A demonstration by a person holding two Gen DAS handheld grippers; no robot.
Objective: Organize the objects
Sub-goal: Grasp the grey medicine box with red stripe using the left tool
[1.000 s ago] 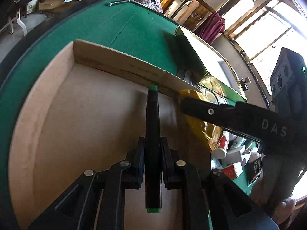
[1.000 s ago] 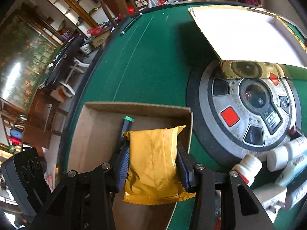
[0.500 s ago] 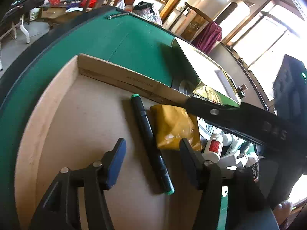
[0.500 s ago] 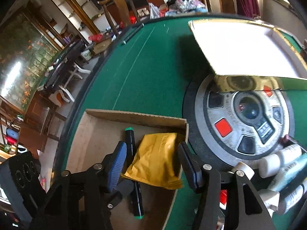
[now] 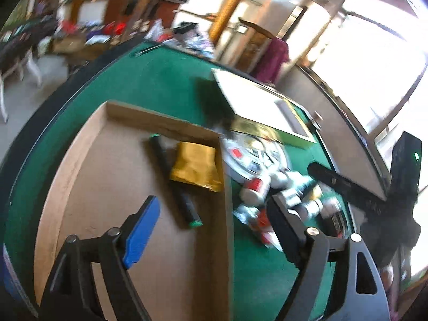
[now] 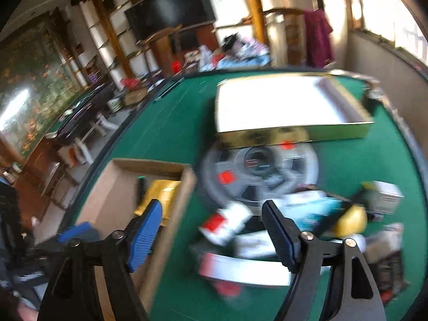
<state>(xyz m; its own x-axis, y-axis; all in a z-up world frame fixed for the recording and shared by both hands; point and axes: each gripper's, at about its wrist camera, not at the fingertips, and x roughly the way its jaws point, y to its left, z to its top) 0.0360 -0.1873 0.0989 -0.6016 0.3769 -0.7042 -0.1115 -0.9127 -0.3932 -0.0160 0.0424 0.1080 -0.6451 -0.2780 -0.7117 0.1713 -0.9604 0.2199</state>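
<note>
Your right hand-held gripper [image 6: 211, 230] is empty, jaws opening, and it points at the blurred pile of bottles [image 6: 227, 224] and packets heaped on the table's green felt just right of the box [image 6: 171, 230]; the left hand-held gripper [image 5: 214, 227], also opening and empty, hangs over the box's right wall. The marker [image 5: 174, 182] and yellow packet [image 5: 195, 168] already lie in the box's far right corner. For the next pick the right one looks nearer, with the nearest bottle's long axis slanting across its jaws.

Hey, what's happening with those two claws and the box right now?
Both grippers opening, nothing between jaws. Marker and yellow packet lie in box. Bottles wait outside.
</note>
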